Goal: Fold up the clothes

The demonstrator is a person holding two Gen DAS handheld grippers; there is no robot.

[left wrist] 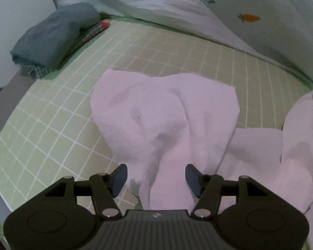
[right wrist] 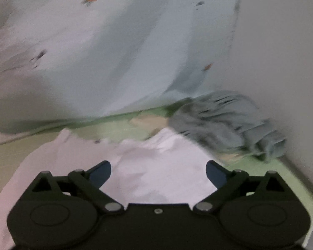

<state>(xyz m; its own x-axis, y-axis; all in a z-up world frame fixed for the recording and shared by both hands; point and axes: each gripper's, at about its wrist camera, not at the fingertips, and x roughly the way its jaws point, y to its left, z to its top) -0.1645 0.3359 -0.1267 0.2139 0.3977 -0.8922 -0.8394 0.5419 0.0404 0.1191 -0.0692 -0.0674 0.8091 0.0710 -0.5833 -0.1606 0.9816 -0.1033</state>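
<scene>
I hold two grippers, and both stand with their jaws spread wide, gripping nothing. My left gripper (left wrist: 156,177) hovers low over one pale pink garment (left wrist: 164,112), which lies crumpled on the green checked mat (left wrist: 52,125). The garment starts right between my left fingers (left wrist: 120,179) and runs forward from them in a rumpled mound, with a further flap trailing off to the right side of the left wrist view. I cannot tell whether the cloth touches the pads or lies just under them.

In the right wrist view my right gripper (right wrist: 158,173) also has the same pink garment (right wrist: 156,166) between and ahead of its fingers, a wrinkled spread reaching out to a ragged far edge. This view is blurred, so fine detail is lost.

Beyond that I count one folded stack of clothes (left wrist: 52,35) at the far left of the mat: a blue-grey piece on top, a checked piece under it, with a bit of red showing at the back. I count one crumpled grey-blue garment (right wrist: 229,123) near the wall on the right, well apart from my right gripper. One pale quilt (left wrist: 177,4) with small orange carrot prints rises behind the mat.
</scene>
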